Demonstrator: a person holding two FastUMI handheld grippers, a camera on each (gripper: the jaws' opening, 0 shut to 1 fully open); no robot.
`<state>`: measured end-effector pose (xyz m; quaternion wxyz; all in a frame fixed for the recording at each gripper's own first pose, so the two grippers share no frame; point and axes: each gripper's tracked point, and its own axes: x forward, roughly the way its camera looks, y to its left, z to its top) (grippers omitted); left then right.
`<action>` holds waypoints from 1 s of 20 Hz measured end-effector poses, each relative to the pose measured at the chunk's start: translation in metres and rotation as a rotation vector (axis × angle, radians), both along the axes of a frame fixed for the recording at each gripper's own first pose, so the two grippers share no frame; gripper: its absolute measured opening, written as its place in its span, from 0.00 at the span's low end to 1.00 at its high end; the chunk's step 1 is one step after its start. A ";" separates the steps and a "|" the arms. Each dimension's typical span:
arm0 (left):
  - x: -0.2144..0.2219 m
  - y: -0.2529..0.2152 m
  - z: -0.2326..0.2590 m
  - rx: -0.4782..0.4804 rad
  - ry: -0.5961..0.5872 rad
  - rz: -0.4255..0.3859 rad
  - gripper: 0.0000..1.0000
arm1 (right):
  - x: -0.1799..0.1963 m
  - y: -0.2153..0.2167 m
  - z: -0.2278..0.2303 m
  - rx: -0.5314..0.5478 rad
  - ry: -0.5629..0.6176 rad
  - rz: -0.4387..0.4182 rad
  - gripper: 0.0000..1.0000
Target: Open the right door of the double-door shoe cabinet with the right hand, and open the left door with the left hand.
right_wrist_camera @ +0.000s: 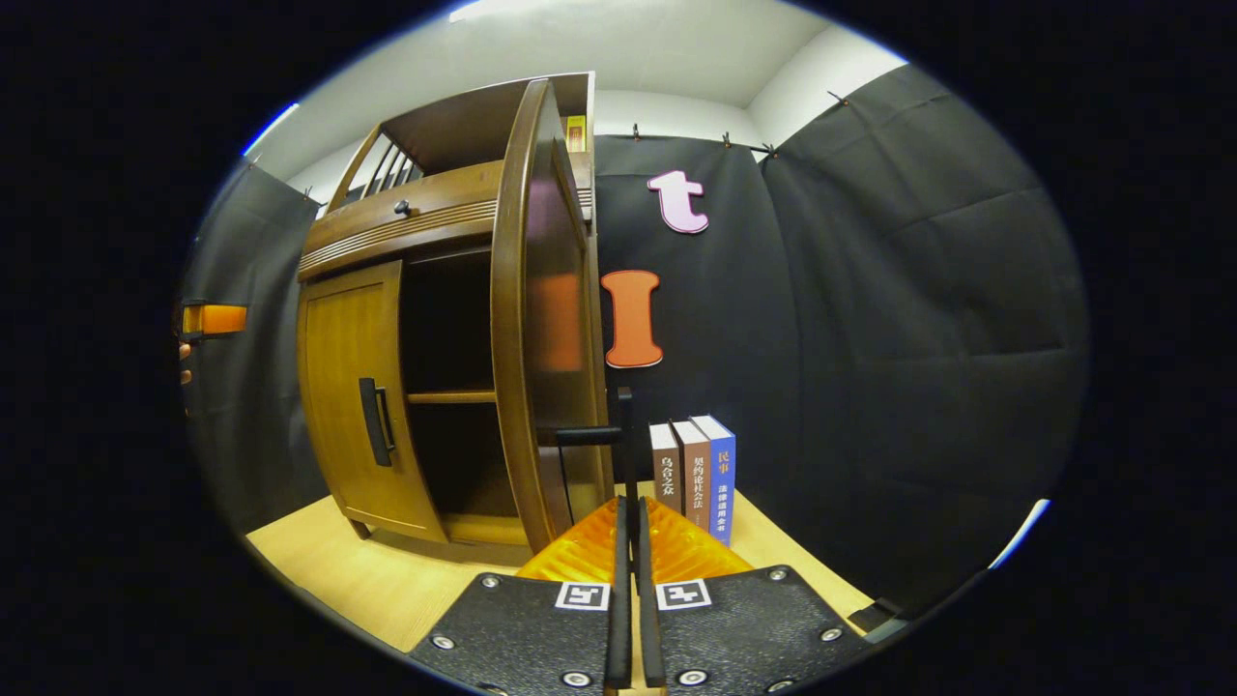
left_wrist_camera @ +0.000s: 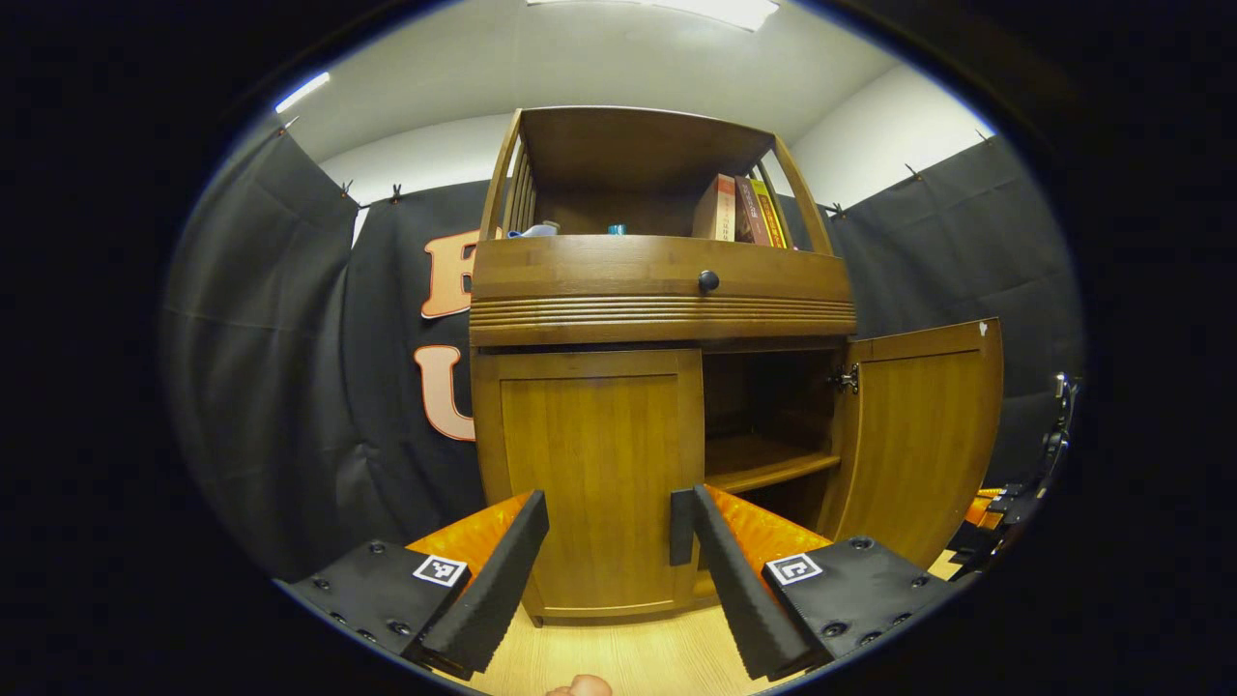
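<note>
Left door (left_wrist_camera: 599,474) of the shoe cabinet (left_wrist_camera: 662,290) closed, flush with the frame, handle (left_wrist_camera: 682,527) at its right edge. Left gripper (left_wrist_camera: 609,541) spread wide in front of this door, right finger just beside the handle, nothing between the fingers yet. Further right, right door (left_wrist_camera: 923,435) swung far out, inner shelf (left_wrist_camera: 768,464) exposed. In the right gripper view, right gripper (right_wrist_camera: 628,527) pressed narrow on the thin handle (right_wrist_camera: 623,435) of the open right door, near the row of books (right_wrist_camera: 694,474) standing on the floor. First half of the task apparently done; left door not yet opened, probably next after closing on its handle.
</note>
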<state>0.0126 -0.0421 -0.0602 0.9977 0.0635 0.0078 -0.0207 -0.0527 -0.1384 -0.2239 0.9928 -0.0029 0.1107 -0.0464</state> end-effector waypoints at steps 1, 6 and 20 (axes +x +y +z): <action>0.002 -0.003 -0.003 -0.001 0.006 -0.003 0.96 | 0.000 0.001 0.001 0.001 -0.002 0.000 0.04; 0.011 -0.012 -0.017 -0.003 0.027 -0.009 0.96 | -0.004 -0.004 -0.001 0.012 0.005 -0.005 0.04; 0.050 -0.024 -0.074 -0.006 0.070 0.019 0.96 | -0.044 -0.022 0.021 0.065 -0.032 -0.144 0.13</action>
